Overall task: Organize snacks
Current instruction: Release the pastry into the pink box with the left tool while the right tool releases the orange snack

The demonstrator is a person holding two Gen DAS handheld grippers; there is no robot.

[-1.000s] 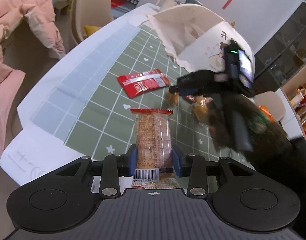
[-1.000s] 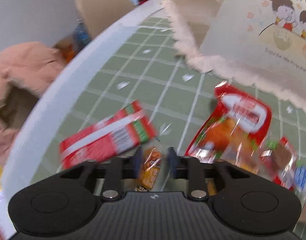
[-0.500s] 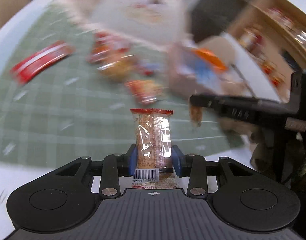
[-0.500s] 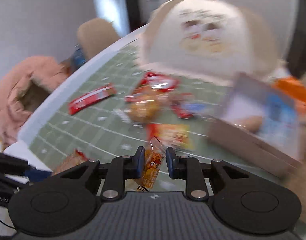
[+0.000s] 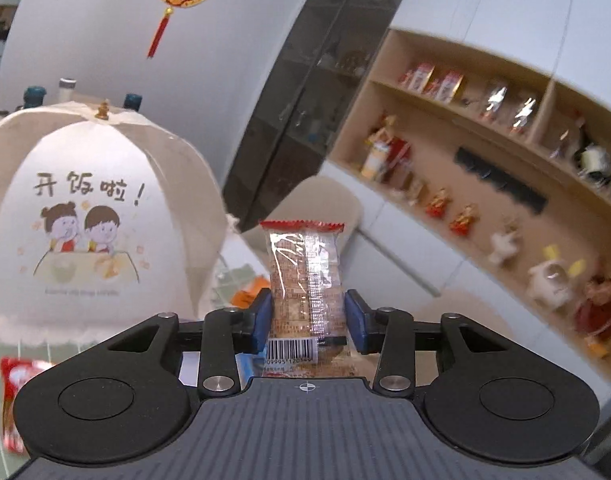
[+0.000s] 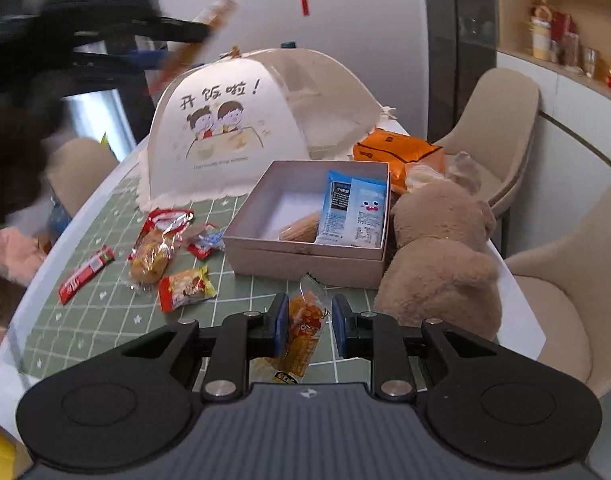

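Note:
My left gripper (image 5: 307, 316) holds a clear-wrapped biscuit packet (image 5: 305, 272) with a red top edge upright in the air; its jaws are opening, and the pads still touch the packet's sides. In the right wrist view that gripper (image 6: 181, 46) is a blur at the upper left. My right gripper (image 6: 305, 320) is shut on a small orange snack packet (image 6: 305, 332), just in front of an open pale box (image 6: 305, 256). Inside the box are a blue-and-white packet (image 6: 353, 212) and a brown biscuit snack (image 6: 299, 230).
Loose snacks lie left of the box on the green checked cloth (image 6: 105, 320): a red stick (image 6: 87, 274), a wrapped bun (image 6: 155, 248), a red-yellow packet (image 6: 185, 288). A food cover (image 6: 225, 120) stands behind, a plush bear (image 6: 437, 256) right of the box, with chairs beyond it.
Both grippers swung right, from the red stick packet's side of the table toward the box. The left one rose and now faces the shelves. Each still holds its packet.

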